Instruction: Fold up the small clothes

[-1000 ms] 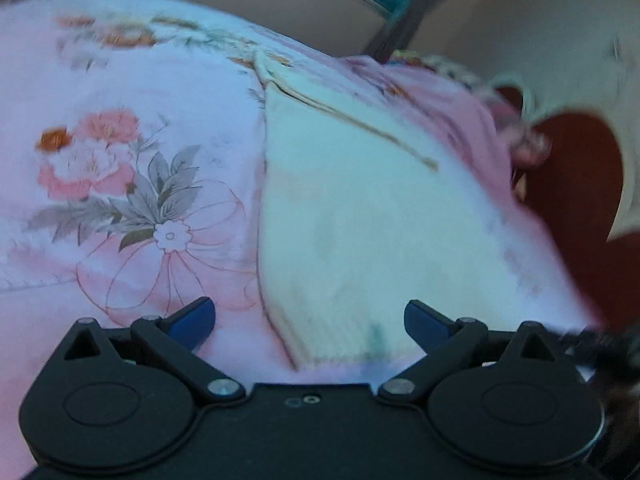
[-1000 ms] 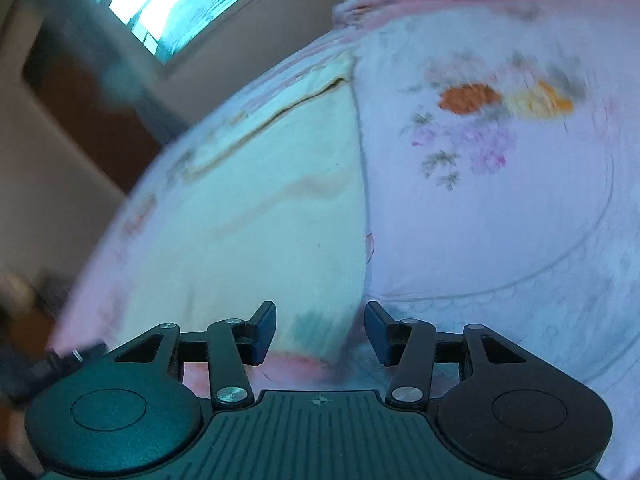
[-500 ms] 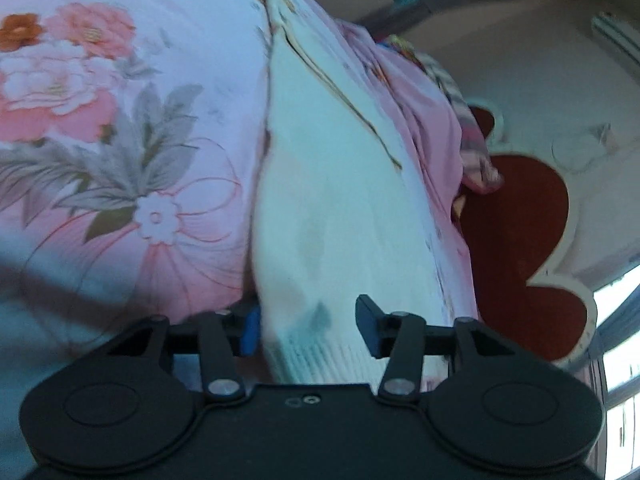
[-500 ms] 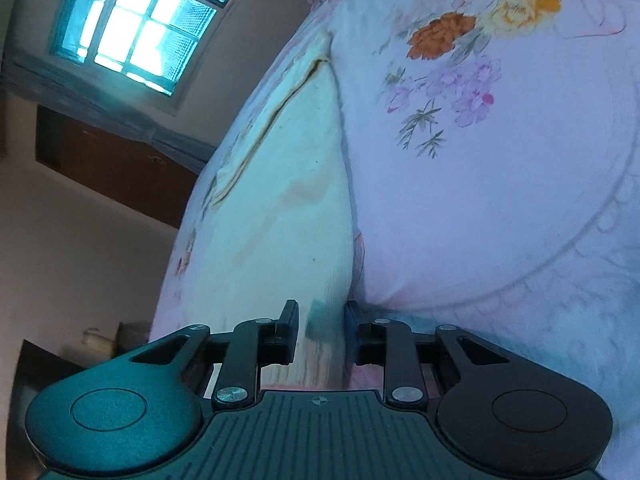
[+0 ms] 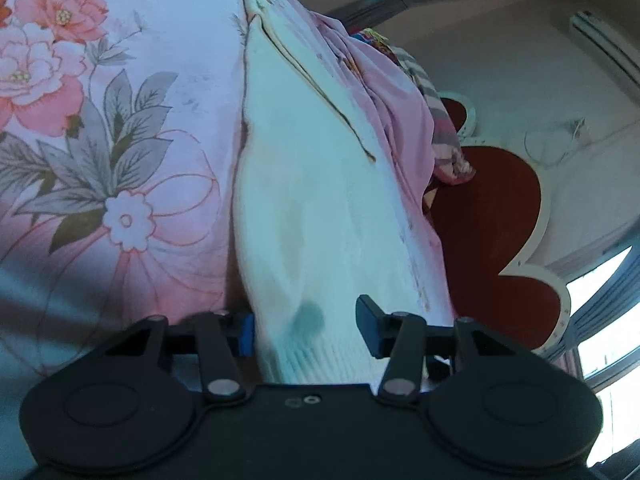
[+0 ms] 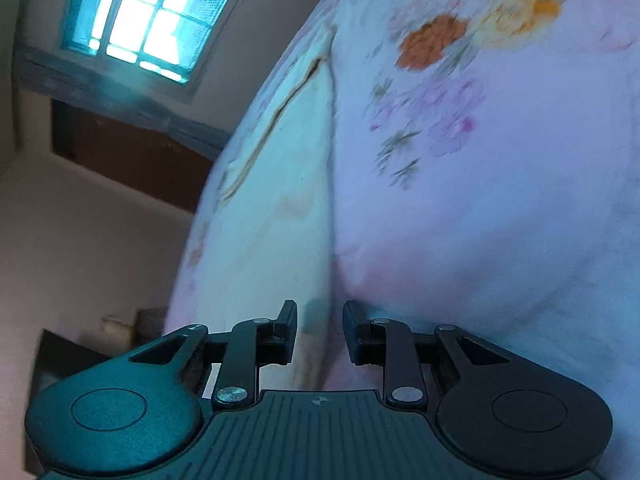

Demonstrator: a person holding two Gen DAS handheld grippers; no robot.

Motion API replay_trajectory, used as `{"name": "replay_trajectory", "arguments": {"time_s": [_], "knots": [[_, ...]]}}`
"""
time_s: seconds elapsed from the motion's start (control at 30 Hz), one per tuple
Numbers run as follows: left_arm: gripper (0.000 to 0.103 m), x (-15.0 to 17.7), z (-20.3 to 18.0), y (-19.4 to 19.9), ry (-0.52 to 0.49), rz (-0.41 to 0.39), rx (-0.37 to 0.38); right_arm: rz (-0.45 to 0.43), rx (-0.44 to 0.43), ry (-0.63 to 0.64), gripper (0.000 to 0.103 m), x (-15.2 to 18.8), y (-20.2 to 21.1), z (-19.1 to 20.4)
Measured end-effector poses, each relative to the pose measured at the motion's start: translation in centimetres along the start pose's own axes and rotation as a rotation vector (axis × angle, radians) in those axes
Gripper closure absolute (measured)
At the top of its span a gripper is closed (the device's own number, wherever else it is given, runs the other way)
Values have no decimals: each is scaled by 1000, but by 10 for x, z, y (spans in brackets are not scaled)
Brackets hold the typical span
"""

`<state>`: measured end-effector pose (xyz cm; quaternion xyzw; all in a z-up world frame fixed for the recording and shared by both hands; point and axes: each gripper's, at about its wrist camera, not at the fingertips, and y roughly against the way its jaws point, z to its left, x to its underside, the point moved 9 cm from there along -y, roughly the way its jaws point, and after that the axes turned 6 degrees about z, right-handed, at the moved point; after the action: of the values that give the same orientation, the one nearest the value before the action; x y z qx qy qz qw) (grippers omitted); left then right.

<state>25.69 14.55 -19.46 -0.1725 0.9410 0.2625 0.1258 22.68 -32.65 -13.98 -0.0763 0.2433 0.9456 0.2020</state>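
A small white garment (image 5: 320, 200) of soft knit, ribbed along its near hem, lies flat on a pink floral bedsheet (image 5: 120, 140); its long shape runs from six o'clock up toward twelve in both wrist views. A thin tan seam curves across its far end. The left gripper (image 5: 306, 326) straddles the ribbed hem at six o'clock, its jaws closing with the cloth bunched between them; the left blue pad (image 5: 248, 328) touches the fabric edge. The right gripper (image 6: 320, 328) sits at the garment's (image 6: 272, 220) opposite near corner, its black fingers drawn close on the cloth edge, apparently pinching it. The sheet (image 6: 500, 200) looks smooth and printed with orange, yellow and purple blooms.
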Motion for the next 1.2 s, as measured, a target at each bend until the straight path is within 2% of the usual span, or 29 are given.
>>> {"name": "replay_trajectory", "arguments": {"time_s": [0.13,0.17,0.23,0.27,0.3,0.33,0.4,0.47,0.6,0.7,0.87,0.97,1.03,1.07,1.1,1.13,1.17,1.2], "knots": [[61,4,-4,3,-17,32,7,88,-37,54,78,13,-9,12],[67,7,-5,3,-38,47,-2,103,-31,78,79,18,-7,15],[88,11,-4,-1,-84,80,-58,116,7,111,91,23,-5,14],[92,10,-1,-4,-89,80,-90,109,7,101,91,22,-5,12],[103,8,2,-6,-75,74,-98,89,3,89,92,19,-5,11],[102,5,3,-8,-61,59,-93,71,7,93,99,18,-5,13],[102,-1,-4,-8,-59,26,-69,45,0,121,99,12,-7,23],[102,-16,-22,-3,-82,-30,-12,-6,-47,163,99,-1,2,43],[102,-82,-57,6,-159,-140,54,-98,-78,288,100,-64,6,93],[102,-157,-62,-4,-156,-206,82,-149,-87,321,100,-133,-11,115],[102,-276,-41,-49,-122,-267,58,-194,-85,257,100,-258,-75,106],[102,-335,-15,-86,-99,-274,-24,-185,-49,166,100,-324,-126,82],[100,-358,7,-111,-65,-264,-71,-191,-13,167,99,-355,-152,61],[99,-366,28,-126,-20,-239,-144,-141,12,68,99,-367,-174,37],[93,-369,45,-135,38,-232,-191,-88,43,-25,99,-373,-193,15],[90,-368,53,-139,75,-230,-164,-79,69,-47,99,-374,-199,-1],[86,-367,53,-137,90,-243,-114,-100,34,-34,99,-373,-195,-4],[77,-365,52,-133,102,-261,-79,-115,11,-34,99,-370,-189,-6]]}}
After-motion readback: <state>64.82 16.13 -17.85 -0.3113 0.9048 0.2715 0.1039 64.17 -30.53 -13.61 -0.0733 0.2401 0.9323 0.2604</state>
